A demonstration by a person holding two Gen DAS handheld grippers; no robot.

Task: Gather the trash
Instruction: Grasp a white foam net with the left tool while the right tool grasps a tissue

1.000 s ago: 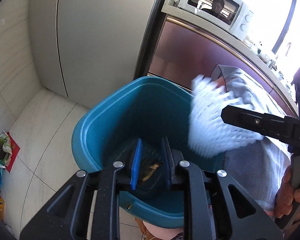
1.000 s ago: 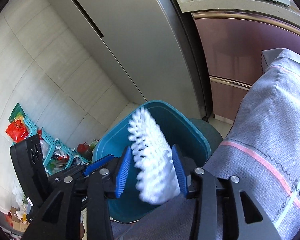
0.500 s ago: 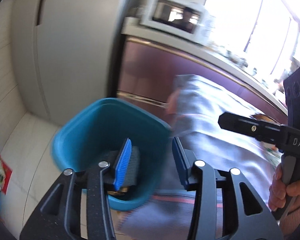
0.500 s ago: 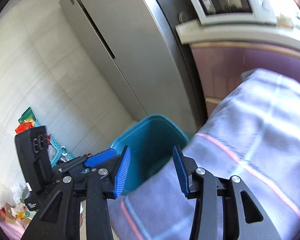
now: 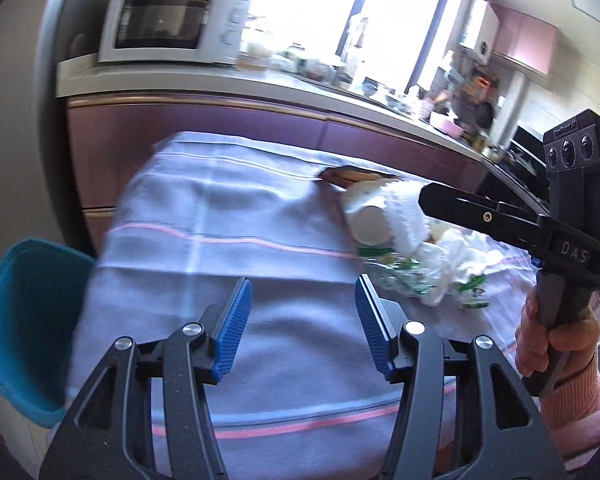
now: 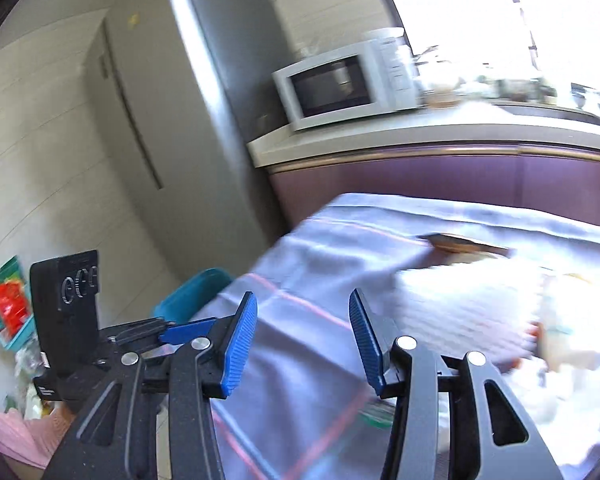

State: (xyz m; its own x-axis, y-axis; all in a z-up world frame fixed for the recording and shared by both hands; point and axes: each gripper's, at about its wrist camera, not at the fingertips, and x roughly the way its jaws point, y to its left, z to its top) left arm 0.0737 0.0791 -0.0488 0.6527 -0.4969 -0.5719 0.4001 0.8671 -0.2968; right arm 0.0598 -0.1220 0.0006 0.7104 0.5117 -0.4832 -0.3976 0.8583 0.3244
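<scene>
Both grippers hang over a table under a grey-lilac cloth (image 5: 228, 216) with pink stripes. My left gripper (image 5: 303, 322) has its jaws opening, with nothing between the blue pads. My right gripper (image 6: 303, 338) is opening too and is empty; in the left wrist view its black body (image 5: 500, 220) reaches in from the right. A heap of trash lies on the cloth's far right: a white foam net (image 5: 404, 216) (image 6: 464, 308), a white cup (image 5: 370, 222), crumpled tissue and green-printed wrappers (image 5: 432, 276). The teal bin (image 5: 24, 320) (image 6: 192, 294) stands on the floor left of the table.
A counter with purple fronts (image 5: 220, 124) runs behind the table, carrying a white microwave (image 5: 172, 24) and clutter. A tall grey fridge (image 6: 188, 120) stands at the left. A brown flat thing (image 5: 352, 176) lies behind the trash heap. A hand (image 5: 548, 344) in a pink sleeve holds the right gripper.
The white foam net has left the right gripper, which is now empty. Both grippers swung from above the teal bin to over the table, and the left jaws widened.
</scene>
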